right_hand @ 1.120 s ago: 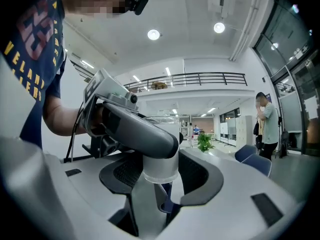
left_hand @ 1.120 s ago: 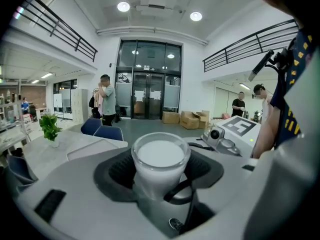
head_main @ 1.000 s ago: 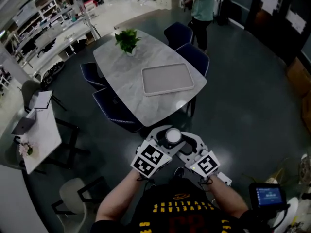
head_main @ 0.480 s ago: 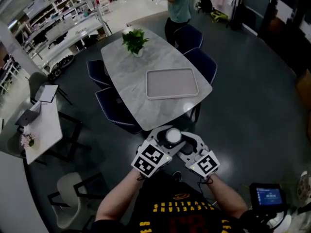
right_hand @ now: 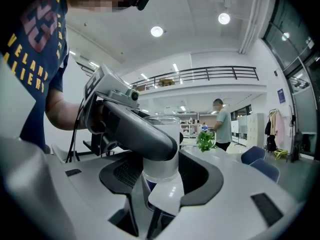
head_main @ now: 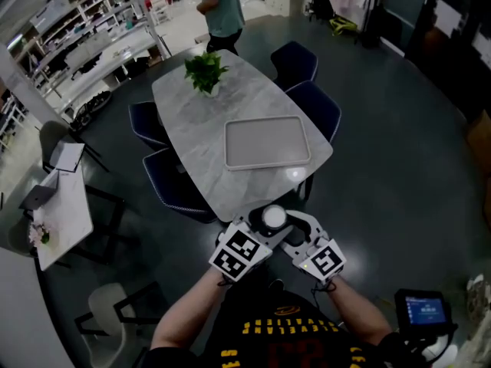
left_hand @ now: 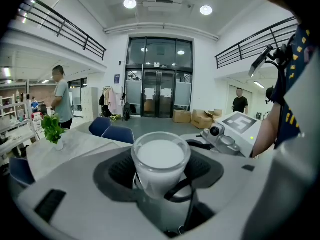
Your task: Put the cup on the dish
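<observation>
A cup (head_main: 274,218) with a white inside hangs in the air in front of the person's chest, between both grippers. My left gripper (head_main: 265,222) closes round it from the left and my right gripper (head_main: 285,224) from the right. In the left gripper view the cup (left_hand: 160,159) sits upright between the dark pads. In the right gripper view the cup (right_hand: 161,170) stands between that gripper's jaws, with the left gripper's dark jaw lying across its upper wall. A grey rectangular tray (head_main: 267,142) lies on the marble table (head_main: 192,121) ahead.
A potted plant (head_main: 204,73) stands at the table's far end, and a person (head_main: 222,10) walks beyond it. Dark blue chairs (head_main: 311,102) flank the table. A small side table (head_main: 61,213) stands at the left. A lit screen (head_main: 424,310) sits at the lower right.
Both grippers have kept the cup between them while the person moved toward the table, which now lies closer. The person at the far end has walked to the left.
</observation>
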The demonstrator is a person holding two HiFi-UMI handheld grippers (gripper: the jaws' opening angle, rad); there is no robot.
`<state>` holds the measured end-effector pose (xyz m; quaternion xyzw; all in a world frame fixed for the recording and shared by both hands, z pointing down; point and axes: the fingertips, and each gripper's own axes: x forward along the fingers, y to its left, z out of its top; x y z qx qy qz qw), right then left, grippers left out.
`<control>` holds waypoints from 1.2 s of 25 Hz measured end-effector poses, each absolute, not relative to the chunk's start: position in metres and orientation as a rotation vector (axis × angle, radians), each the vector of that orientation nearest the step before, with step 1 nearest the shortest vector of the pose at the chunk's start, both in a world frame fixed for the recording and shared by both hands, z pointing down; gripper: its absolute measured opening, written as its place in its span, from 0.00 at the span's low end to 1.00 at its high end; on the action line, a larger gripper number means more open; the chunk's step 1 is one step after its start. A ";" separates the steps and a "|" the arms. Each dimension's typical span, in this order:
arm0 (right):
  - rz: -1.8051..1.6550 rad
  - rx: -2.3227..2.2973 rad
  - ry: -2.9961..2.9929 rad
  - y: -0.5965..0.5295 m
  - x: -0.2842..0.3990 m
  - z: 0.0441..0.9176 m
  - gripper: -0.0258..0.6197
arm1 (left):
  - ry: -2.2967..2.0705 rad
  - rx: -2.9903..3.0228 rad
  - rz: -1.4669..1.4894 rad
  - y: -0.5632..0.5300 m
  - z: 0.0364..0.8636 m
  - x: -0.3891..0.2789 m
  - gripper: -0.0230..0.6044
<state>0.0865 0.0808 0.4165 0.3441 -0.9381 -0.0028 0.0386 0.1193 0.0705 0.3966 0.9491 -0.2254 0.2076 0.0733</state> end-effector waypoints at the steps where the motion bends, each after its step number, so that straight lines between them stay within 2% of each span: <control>1: -0.009 1.056 -2.876 0.073 0.088 0.416 0.39 | -0.676 2.854 0.623 0.063 0.396 0.120 0.46; 30: 0.013 1.023 -2.833 -0.140 0.045 0.428 0.39 | -0.667 2.826 0.592 -0.151 0.407 0.077 0.46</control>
